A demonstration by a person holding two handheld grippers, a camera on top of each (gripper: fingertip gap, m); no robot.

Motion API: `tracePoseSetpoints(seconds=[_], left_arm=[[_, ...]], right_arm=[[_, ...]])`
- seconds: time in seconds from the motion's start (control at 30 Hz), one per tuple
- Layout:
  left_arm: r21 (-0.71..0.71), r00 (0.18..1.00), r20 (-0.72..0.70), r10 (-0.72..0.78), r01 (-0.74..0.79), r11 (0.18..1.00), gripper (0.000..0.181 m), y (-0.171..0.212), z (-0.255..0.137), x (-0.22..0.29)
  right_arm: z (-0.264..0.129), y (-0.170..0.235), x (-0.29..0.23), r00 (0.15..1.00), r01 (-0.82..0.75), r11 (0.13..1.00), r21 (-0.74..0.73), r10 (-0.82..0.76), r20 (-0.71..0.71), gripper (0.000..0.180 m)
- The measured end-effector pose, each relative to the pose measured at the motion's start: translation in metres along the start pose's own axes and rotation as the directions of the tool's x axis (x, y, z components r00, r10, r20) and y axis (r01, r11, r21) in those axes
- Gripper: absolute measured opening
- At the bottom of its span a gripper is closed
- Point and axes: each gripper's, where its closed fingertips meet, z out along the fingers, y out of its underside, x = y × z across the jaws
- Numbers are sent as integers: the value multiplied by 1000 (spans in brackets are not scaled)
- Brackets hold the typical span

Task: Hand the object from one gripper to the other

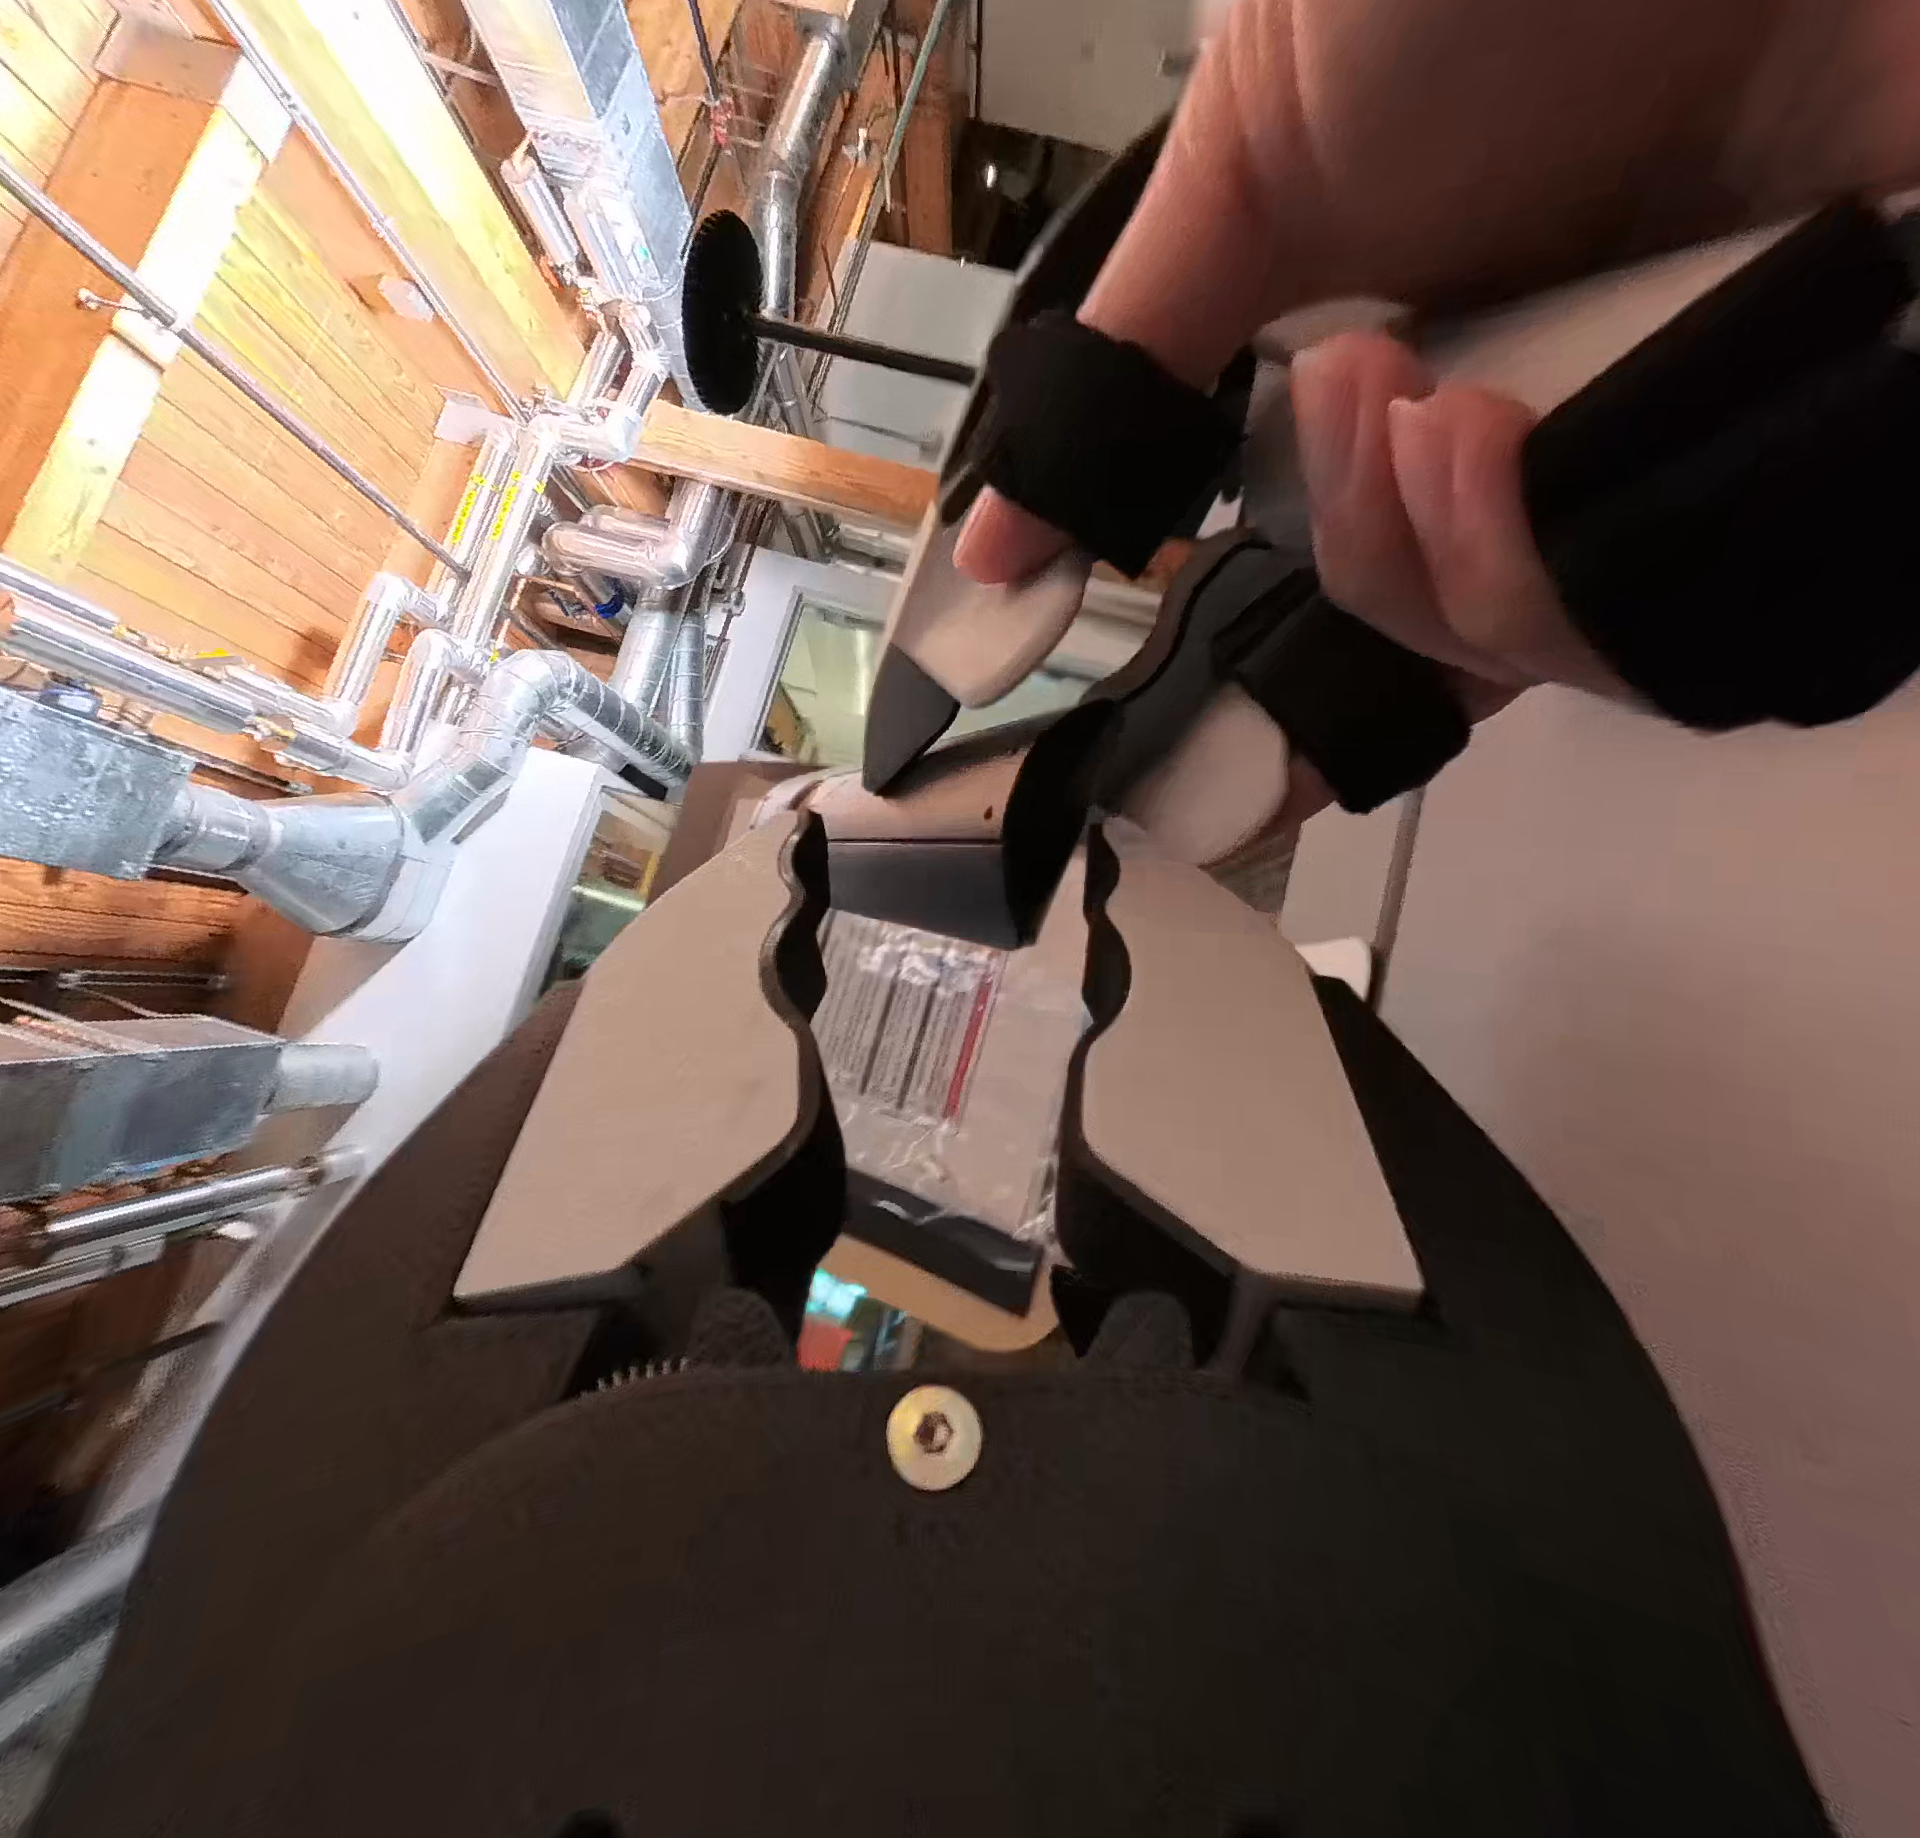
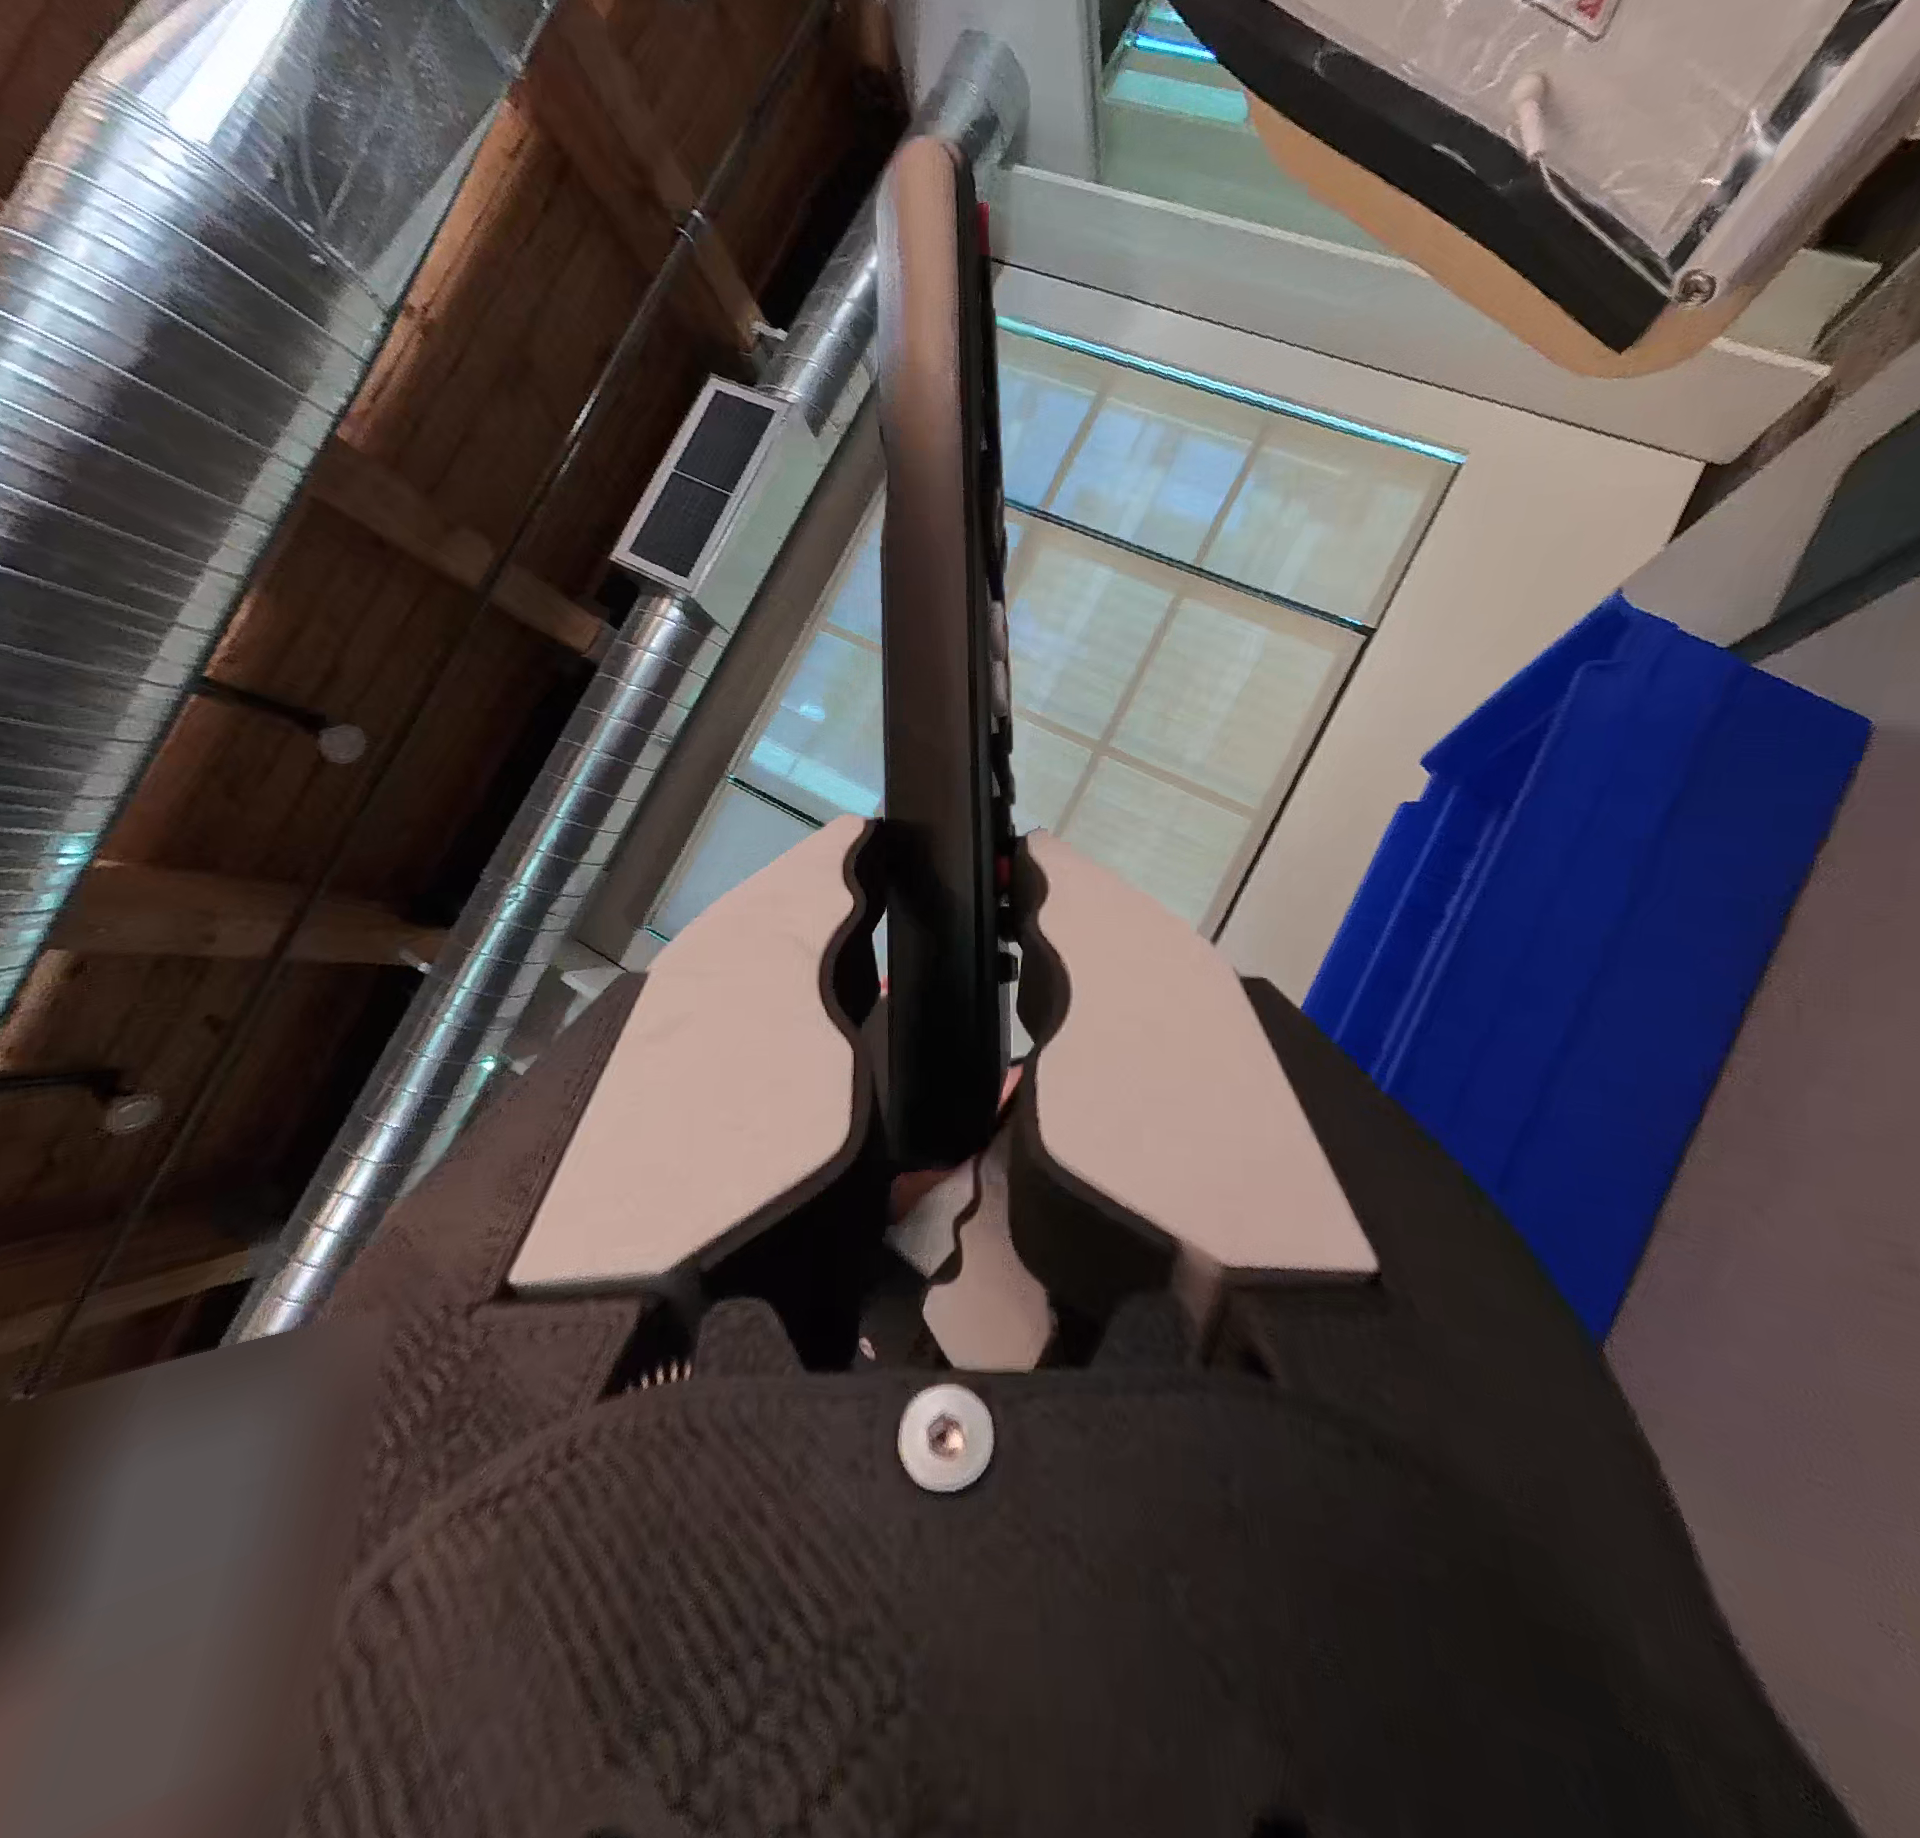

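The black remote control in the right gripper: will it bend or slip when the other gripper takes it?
Probably stiff: the remote control stands straight out of the right gripper without sagging. Its smooth back may slip. Held near one end, it could pivot.

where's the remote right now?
The black remote is clamped between the right tongs, seen edge-on in the right wrist view, its long end pointing away toward the window. In the left wrist view its end sits between the open left tongs.
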Motion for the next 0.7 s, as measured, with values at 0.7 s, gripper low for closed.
tracePoseSetpoints(seconds=[0.7], left_arm=[[-5,835,50,-548,549,836,23,30,-9,-63]], right_arm=[[-6,-37,-45,911,405,909,97,-410,45,24]])
